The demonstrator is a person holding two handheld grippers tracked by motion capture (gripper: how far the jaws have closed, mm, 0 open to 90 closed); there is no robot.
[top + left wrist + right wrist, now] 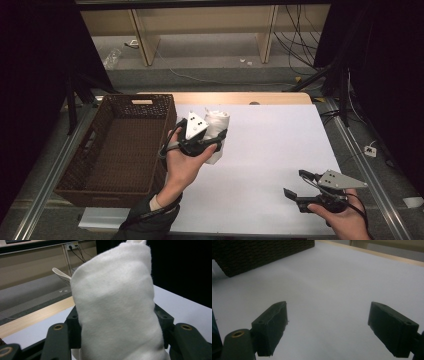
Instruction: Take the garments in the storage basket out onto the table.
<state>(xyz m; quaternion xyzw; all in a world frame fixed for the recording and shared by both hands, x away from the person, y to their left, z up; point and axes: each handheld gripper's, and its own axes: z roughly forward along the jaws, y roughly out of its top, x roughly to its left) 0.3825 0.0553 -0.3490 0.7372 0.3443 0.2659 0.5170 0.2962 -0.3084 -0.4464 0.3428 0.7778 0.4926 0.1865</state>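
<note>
— White fleece, was it, in the left tool [216, 141]?

— Yes. A rolled white towel [217, 131] stood upright between its jaws, which pressed its sides, near the worktop's [270, 150] far left corner, just beside the brown wicker basket [120, 145].

— And the right tool [295, 186]?

— Jaws wide apart with nothing between them, low over the worktop near its near right corner, well apart from the towel.

The rolled towel [115, 307] looks like soft, matt fleecy cloth, the basket [120, 145] at nine o'clock rough dark wicker, the worktop [270, 150] smooth, perhaps paper-covered.
</note>
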